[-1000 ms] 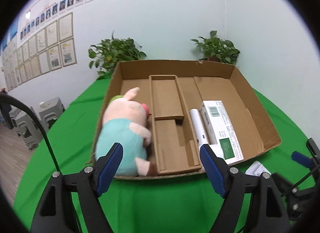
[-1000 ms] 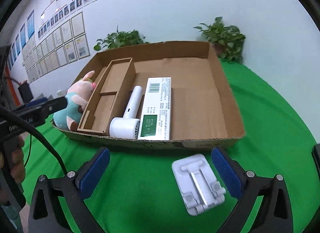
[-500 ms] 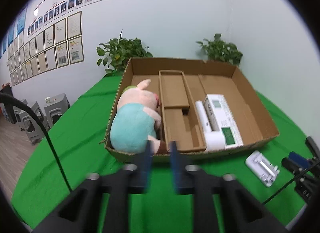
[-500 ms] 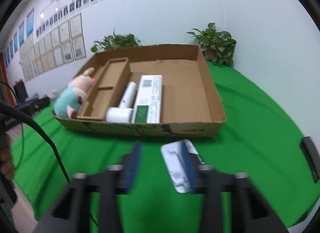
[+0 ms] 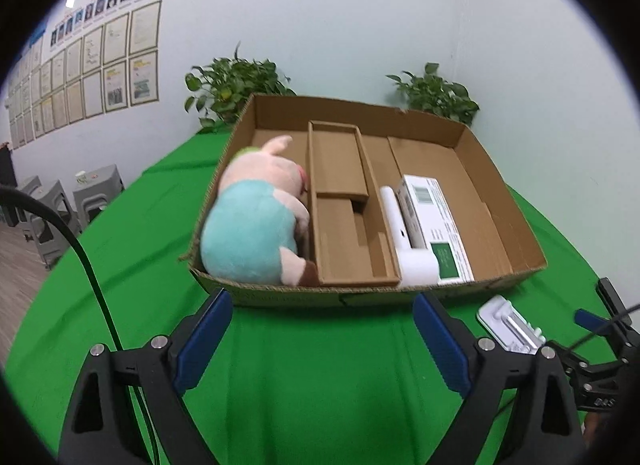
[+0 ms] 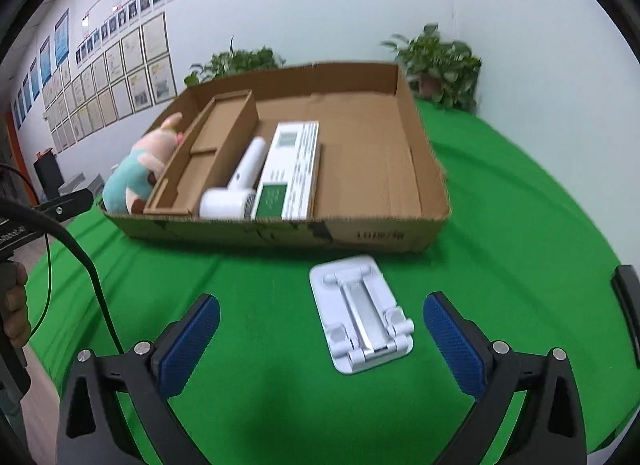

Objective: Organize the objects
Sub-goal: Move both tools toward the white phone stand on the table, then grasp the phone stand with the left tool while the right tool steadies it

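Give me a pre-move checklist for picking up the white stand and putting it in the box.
1. Right gripper open and empty: ok.
2. White stand lies flat on the green cloth, outside the cardboard box: ok.
3. Stand centred between the right fingers: not ok, it sits nearer the right one.
4. Bare floor in the box right of the white carton: ok.
5. Left gripper open, clear of the stand: ok.
6. Stand's hinge locked: cannot tell.

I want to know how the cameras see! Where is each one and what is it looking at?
Left wrist: sits on the left gripper, facing the cardboard box head-on; its open jaws show.
Right wrist: sits on the right gripper, facing the white stand; open jaws and a hand show.
Both see the box, stuffed pig, stand.
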The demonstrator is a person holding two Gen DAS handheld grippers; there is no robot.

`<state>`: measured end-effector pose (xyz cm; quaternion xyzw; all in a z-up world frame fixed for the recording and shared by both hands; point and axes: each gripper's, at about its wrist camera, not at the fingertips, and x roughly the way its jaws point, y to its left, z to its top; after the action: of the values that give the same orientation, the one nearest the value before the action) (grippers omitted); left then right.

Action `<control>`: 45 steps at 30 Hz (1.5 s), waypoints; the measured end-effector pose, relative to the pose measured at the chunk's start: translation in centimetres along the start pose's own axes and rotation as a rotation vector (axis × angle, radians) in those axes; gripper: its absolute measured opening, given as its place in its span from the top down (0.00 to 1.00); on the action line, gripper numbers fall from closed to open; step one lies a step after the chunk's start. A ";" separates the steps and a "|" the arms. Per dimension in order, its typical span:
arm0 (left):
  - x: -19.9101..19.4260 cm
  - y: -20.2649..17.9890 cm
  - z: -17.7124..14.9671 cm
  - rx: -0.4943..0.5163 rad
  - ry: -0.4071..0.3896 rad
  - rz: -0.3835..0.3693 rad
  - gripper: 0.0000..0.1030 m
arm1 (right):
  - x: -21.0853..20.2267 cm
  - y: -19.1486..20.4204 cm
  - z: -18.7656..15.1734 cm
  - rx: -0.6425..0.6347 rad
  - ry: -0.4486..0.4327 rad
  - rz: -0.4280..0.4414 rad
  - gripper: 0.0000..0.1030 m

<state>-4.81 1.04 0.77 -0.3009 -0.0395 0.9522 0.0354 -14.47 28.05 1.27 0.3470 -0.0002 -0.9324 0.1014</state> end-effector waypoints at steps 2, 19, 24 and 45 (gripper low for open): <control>0.4 -0.2 -0.4 0.006 0.019 -0.019 0.11 | 1.6 -0.7 -0.1 -0.024 0.065 0.011 0.01; 2.8 0.0 -1.2 -0.063 0.116 -0.276 0.11 | 5.3 -0.5 -2.7 -0.065 0.230 -0.003 0.38; 4.4 -1.9 0.0 -0.043 0.194 -0.470 0.11 | 3.3 2.7 -4.5 -0.099 0.247 0.090 0.37; 10.9 -8.3 -5.0 -0.097 0.603 -0.727 0.38 | 2.2 3.5 -5.1 -0.128 0.216 0.237 0.06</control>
<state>-10.48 10.59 -8.70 -0.5319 -0.1748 0.7451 0.3623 -12.09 24.62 -3.79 0.4354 0.0293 -0.8693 0.2322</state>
